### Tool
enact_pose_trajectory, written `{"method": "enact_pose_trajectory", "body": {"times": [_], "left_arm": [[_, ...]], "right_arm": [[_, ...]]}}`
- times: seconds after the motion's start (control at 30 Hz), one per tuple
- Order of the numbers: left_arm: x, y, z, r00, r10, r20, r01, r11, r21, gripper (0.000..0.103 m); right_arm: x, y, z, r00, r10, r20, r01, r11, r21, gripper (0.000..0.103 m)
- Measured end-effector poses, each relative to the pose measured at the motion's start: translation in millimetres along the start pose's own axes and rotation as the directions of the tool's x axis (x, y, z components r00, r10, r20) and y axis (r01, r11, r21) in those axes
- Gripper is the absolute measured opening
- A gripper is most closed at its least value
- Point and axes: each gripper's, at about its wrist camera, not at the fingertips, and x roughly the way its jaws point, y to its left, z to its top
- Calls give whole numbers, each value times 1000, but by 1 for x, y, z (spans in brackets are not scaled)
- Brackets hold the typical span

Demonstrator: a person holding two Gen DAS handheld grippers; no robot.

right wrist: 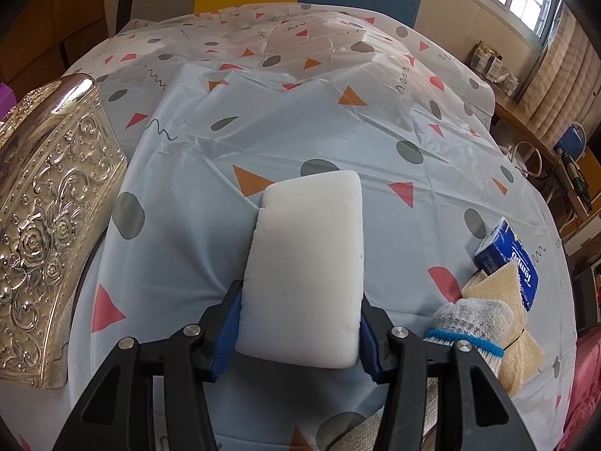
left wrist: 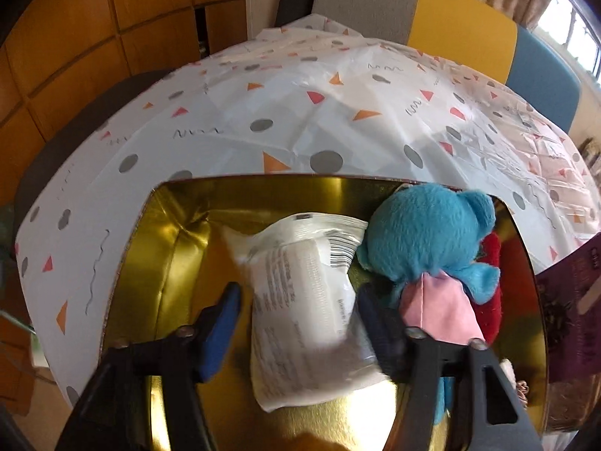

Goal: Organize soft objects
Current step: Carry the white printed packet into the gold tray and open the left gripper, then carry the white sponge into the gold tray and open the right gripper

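Hovering over the gold box [left wrist: 176, 248], left gripper [left wrist: 300, 300] with jaws spread, pads clear of the white packet [left wrist: 304, 300] lying blurred between them, apparently dropping or just let go. Just beside the packet, inside the same box, blue plush toy [left wrist: 428, 233] in a pink garment, with something red [left wrist: 492, 263] under it. Beyond the box rim, only patterned tablecloth [left wrist: 300, 120], then chairs at the far edge.

In the right wrist view, right gripper [right wrist: 300, 323] clamped on a white sponge block [right wrist: 308, 263], both pads pressed against its sides, held above the cloth and not yet over the box. To its right on the table, rolled knit glove [right wrist: 469, 319] with a blue cuff, beige cloth [right wrist: 503, 289] and blue tissue pack [right wrist: 507, 255], all untouched. At left, embossed gold lid [right wrist: 49, 206] leaning by the table edge.

Judged roughly half done: three or so items in the box, the sponge in hand next, three more left on the table, lid perhaps last.
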Motion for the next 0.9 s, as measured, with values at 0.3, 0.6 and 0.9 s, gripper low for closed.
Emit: {"method": "enact_pose_trajectory", "body": {"times": [0.3,0.6,0.9], "left_arm": [[-50,4,-16,992,39,121,-37,999,-19,74],[-106,12,-59,983,6,184,-2,1000,-23,78],[-131,14,-90,982,-25,187,30,999,-26,78]], "right_arm": [[1,-1,1,1000,3,-5,-3,1000,11,53],[-1,3,0,1000,-21,1,21,1000,-13,53],[-2,3,-1,1000,-21,4,21,1000,-13,53]]}}
